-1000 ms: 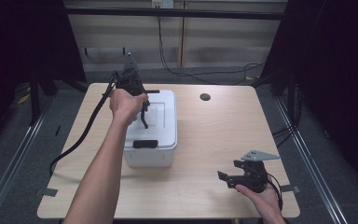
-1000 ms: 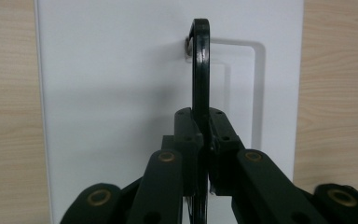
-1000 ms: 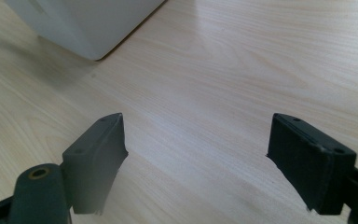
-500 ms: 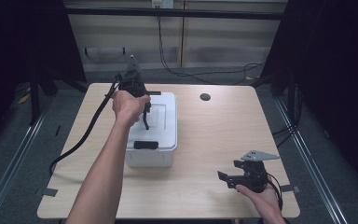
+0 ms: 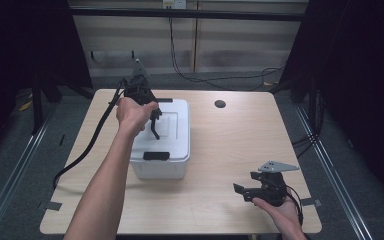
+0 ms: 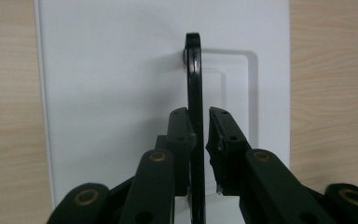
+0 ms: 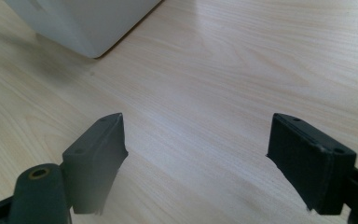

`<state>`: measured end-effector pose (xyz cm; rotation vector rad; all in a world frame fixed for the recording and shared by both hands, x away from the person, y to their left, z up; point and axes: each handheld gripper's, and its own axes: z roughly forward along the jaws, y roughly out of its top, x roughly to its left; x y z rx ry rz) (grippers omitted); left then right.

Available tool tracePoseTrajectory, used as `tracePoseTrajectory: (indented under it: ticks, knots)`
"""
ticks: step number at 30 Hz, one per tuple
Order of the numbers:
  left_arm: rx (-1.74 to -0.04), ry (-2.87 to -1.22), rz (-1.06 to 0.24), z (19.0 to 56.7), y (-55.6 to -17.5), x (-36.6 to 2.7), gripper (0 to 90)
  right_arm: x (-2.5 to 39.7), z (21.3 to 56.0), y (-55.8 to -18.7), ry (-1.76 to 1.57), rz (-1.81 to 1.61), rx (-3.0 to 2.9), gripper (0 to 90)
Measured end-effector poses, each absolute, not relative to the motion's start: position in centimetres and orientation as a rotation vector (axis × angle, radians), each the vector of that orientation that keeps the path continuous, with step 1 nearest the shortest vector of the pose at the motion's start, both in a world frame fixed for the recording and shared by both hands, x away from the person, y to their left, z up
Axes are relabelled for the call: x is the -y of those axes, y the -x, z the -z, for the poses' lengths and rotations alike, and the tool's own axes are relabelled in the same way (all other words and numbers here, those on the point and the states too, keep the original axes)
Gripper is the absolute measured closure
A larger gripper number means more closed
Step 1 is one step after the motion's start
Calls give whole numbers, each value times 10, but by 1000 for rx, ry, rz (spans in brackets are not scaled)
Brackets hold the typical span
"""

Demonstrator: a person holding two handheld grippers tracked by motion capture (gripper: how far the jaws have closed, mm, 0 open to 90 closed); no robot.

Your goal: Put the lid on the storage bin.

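Observation:
A white lidded box (image 5: 169, 145) stands left of centre on the wooden table (image 5: 240, 135). Its thin black handle (image 5: 154, 126) is lifted upright off the lid. My left gripper (image 5: 153, 116) hangs over the lid, pointing down. In the left gripper view the handle (image 6: 194, 70) runs between the jaws of the left gripper (image 6: 198, 122), which is shut on it above the white lid (image 6: 112, 70). My right gripper (image 5: 245, 183) rests low at the table's front right, open. In the right gripper view that gripper (image 7: 196, 140) has bare wood between its jaws, and a corner of the box (image 7: 88, 23) shows farther off.
A black clasp (image 5: 150, 156) sits on the box's near edge. A dark round hole (image 5: 220, 104) marks the table's far side. The left gripper's cable (image 5: 85, 150) trails off the table's left edge. Bare wood lies between the box and the right gripper.
My left hand has shifted only slightly over the lid, with the handle still held upright. The right gripper has stayed where it was.

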<state>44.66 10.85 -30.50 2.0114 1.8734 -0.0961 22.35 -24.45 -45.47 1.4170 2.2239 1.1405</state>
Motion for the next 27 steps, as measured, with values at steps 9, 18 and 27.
tracePoseTrajectory:
  ticks: [9,18,27]
  knots:
    - [-1813,-2079,102,304,-446,-113,596,244,455,-224,-1413,-1136,-2226,182]
    - [-1712,-2103,147,310,-447,-126,372,244,455,-224,-1407,-1134,-2225,182]
    - [-1625,-2124,168,308,-447,-136,209,244,455,-224,-1413,-1129,-2223,181]
